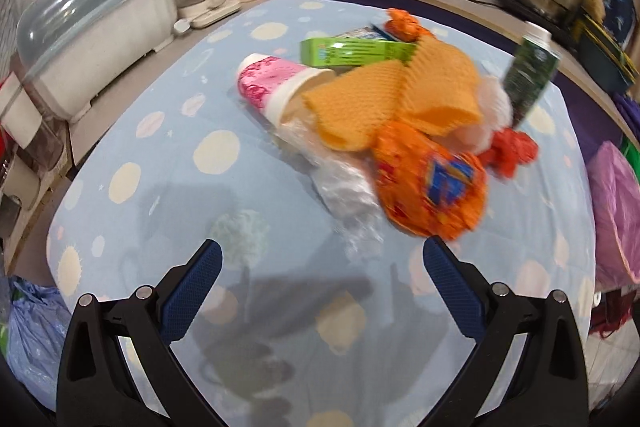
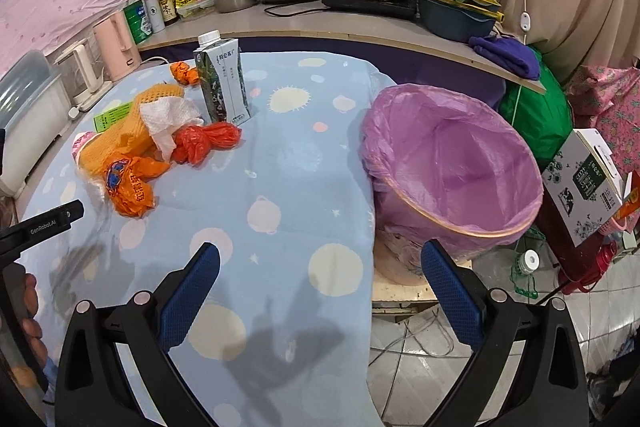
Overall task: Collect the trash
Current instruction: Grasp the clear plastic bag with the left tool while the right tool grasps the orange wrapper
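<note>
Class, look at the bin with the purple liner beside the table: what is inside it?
The bin shows only its purple liner; no trash appears on the visible inner walls. Its near rim hides the very bottom. The trash pile lies on the table.

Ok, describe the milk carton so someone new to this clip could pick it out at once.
Start at the table with the light blue spotted cloth and find the trash pile on its far left side. At the pile's right edge stands the milk carton. It is the only upright piece: tall, dark green and white, with a white screw cap.
</note>
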A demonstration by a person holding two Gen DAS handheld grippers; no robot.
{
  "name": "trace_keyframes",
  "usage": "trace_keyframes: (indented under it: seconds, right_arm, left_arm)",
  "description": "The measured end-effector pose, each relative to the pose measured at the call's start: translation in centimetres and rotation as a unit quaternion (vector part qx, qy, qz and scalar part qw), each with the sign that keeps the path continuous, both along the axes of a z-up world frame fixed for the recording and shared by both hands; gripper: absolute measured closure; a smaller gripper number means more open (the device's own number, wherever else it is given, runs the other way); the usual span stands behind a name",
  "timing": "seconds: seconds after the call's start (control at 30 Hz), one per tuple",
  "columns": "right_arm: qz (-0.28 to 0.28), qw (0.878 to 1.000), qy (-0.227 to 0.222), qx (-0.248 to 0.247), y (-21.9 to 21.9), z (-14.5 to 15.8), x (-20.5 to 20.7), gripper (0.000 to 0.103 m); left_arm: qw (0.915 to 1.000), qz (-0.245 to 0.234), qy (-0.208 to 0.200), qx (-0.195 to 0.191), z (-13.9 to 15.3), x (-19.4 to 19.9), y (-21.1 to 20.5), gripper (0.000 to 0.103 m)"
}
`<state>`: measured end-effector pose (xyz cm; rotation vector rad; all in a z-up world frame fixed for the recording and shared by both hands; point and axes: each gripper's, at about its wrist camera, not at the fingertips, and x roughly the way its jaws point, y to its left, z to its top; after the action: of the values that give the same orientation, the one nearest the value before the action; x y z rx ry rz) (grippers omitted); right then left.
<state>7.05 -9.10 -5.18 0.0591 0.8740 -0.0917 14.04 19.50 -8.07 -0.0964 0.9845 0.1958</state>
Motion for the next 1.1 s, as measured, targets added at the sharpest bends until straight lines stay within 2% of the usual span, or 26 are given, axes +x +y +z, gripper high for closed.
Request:
trace_keyframes:
  seconds: [0.23, 0.33, 0.4, 0.47, 0.63, 0.77, 0.83, 1.1]
  right_arm:
    - [0.031, 1.000, 0.005, 0.002, 3.0, -0.7, 3.1, 0.007]
    - [0.052, 0.999, 0.004, 0.008, 4.5, -1.0, 4.4, 0.008]
    - [0.070, 0.997, 0.003, 0.016, 5.8, -1.2, 5.2, 0.013]
    - [0.092, 0.995, 0.004, 0.026, 7.1, -1.5, 6.1, 0.018]
    - [0.143, 0.988, 0.010, 0.051, 10.5, -2.5, 8.1, 0.031]
    - [0.180, 0.982, 0.017, 0.060, 13.3, -3.6, 10.0, 0.041]
    - [0.194, 0.979, 0.019, 0.065, 14.3, -4.0, 10.6, 0.044]
    - [0.236, 0.968, 0.026, 0.080, 17.3, -5.5, 12.2, 0.044]
  left_arm:
    - [0.9989, 0.005, 0.003, -0.047, -2.0, 3.4, 2.4, 0.010]
    - [0.9986, -0.003, 0.012, -0.051, -3.0, 4.6, 2.5, 0.027]
    - [0.9978, -0.007, 0.018, -0.063, -3.6, 5.1, 2.7, 0.038]
    - [0.9966, -0.011, 0.025, -0.078, -4.1, 5.3, 2.8, 0.044]
    - [0.9939, -0.028, 0.029, -0.102, -4.5, 5.5, 3.2, 0.078]
    - [0.9941, -0.042, 0.024, -0.097, -4.3, 5.0, 3.1, 0.091]
    - [0.9946, -0.045, 0.023, -0.091, -4.2, 4.7, 3.2, 0.092]
    - [0.9946, -0.046, 0.027, -0.089, -3.9, 3.4, 3.8, 0.093]
